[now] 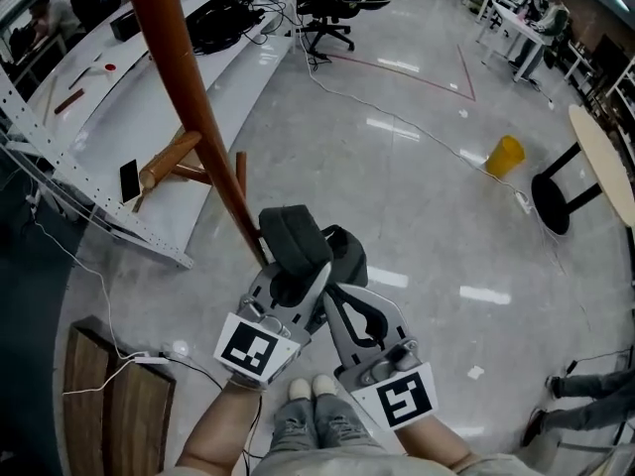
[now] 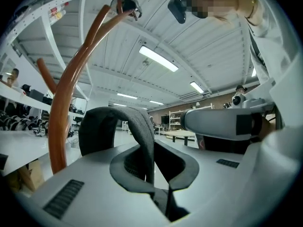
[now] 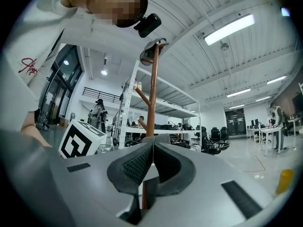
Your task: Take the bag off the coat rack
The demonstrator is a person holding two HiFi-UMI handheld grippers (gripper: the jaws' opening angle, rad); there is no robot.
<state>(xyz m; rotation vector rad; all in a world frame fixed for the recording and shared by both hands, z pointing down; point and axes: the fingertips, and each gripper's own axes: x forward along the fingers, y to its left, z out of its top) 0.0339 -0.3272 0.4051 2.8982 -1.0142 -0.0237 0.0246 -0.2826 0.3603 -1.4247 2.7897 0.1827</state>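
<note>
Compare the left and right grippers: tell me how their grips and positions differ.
The left gripper clamps the grey bag strap, which arches in a broad loop above its jaws; the right gripper seems to pinch it too, with only a grey sliver showing at its tips. In the head view the left gripper is nearer the coat rack pole than the right gripper. Both have jaws closed, side by side.

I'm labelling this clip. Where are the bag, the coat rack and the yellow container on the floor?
bag (image 1: 296,238), head view, its dark grey top.
coat rack (image 1: 184,77), head view, its wooden pole.
yellow container (image 1: 505,157), head view, its side wall.
</note>
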